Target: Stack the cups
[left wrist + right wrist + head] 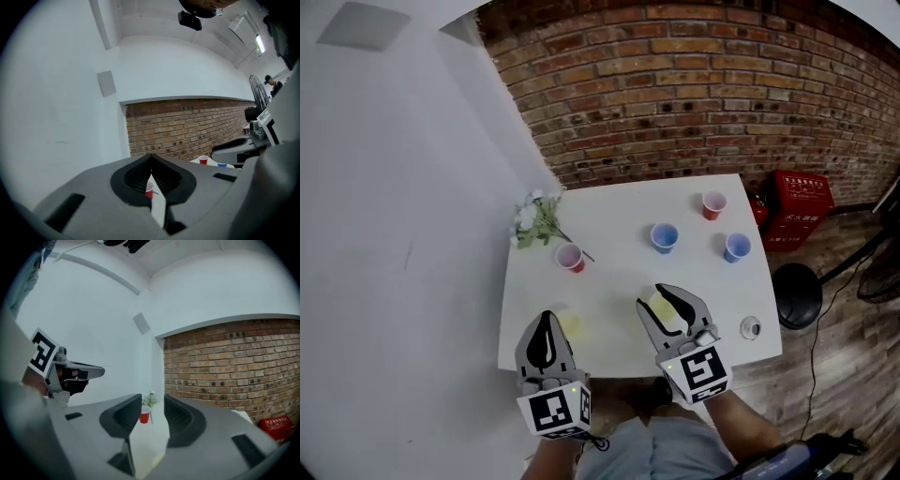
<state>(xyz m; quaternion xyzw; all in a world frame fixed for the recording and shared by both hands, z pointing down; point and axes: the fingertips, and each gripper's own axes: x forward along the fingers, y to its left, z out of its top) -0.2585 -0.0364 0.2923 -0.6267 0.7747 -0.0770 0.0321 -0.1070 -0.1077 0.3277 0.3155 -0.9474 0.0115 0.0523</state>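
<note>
Head view: four cups stand well apart on the white table. A red cup is just beside the flowers, a second red cup sits at the far side, a blue cup is mid-table, and another blue cup is to its right. Nothing is stacked yet. The left gripper and right gripper hover over the near edge, both empty.

Left gripper view: its jaws are pressed together on nothing. The red cup by the flowers shows only through the slit below them, far off. This gripper would have to open well before it could reach any cup.

Right gripper view: its jaws stand apart and empty, framing that same red cup, which is still well away. The right gripper looks the better placed to fetch it. The cup seems upright, though it is small here. A good approach is to go in level, straddle the wall below the rim and close gently, since a thin cup would likely buckle. Then lift it clear before carrying it over another cup.
</note>
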